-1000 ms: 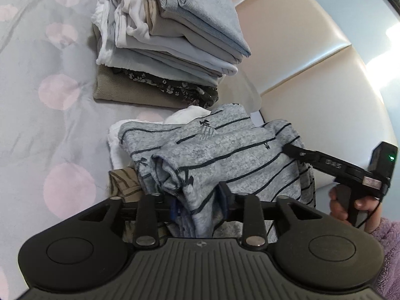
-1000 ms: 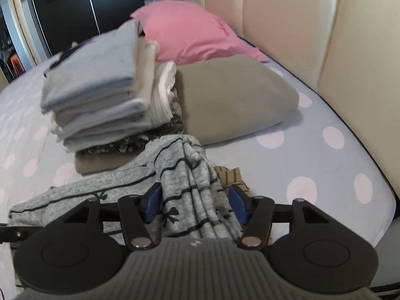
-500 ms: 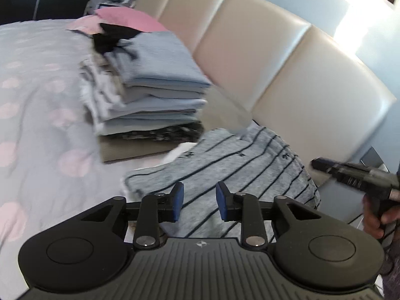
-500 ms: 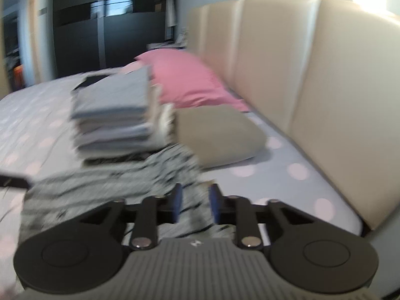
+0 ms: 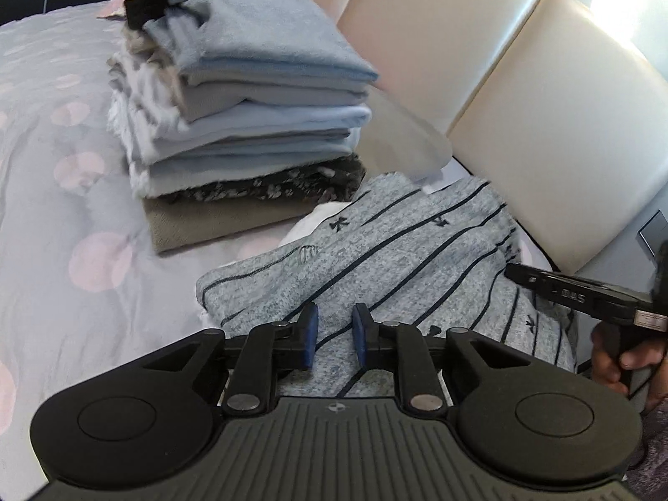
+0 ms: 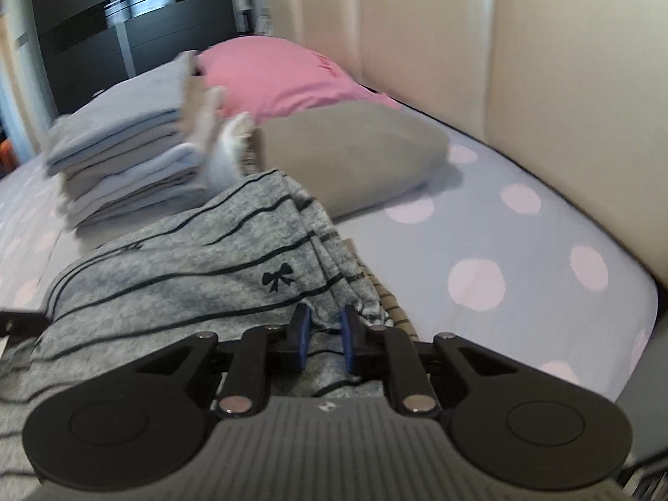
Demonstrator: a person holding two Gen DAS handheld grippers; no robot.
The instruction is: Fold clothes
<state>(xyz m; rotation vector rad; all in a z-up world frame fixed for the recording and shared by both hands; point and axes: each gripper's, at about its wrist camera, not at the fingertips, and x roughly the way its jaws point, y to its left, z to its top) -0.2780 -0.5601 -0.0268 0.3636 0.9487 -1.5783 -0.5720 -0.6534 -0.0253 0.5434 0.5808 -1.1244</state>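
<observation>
Striped grey garment [image 5: 401, 259] – soft, limp knit, likely to sag – lies beneath the closing left gripper [image 5: 334, 336], ungripped; closing right gripper [image 6: 322, 336] straddles its edge fold, best hold.

Grey navy-striped garment [image 5: 388, 259]; lilac pink-dotted sheet [image 6: 480, 250]; pink pillow [image 6: 284, 75].

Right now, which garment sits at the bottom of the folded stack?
The tan folded piece, flat on the bedsheet beneath the dark floral layer; the rest are pale blue or grey.

a pink pillow [image 6: 284, 79] and a tan pillow [image 6: 350, 158] lie ahead of me on the dotted bed [image 6: 501, 242], against the cream headboard [image 6: 542, 62].
</observation>
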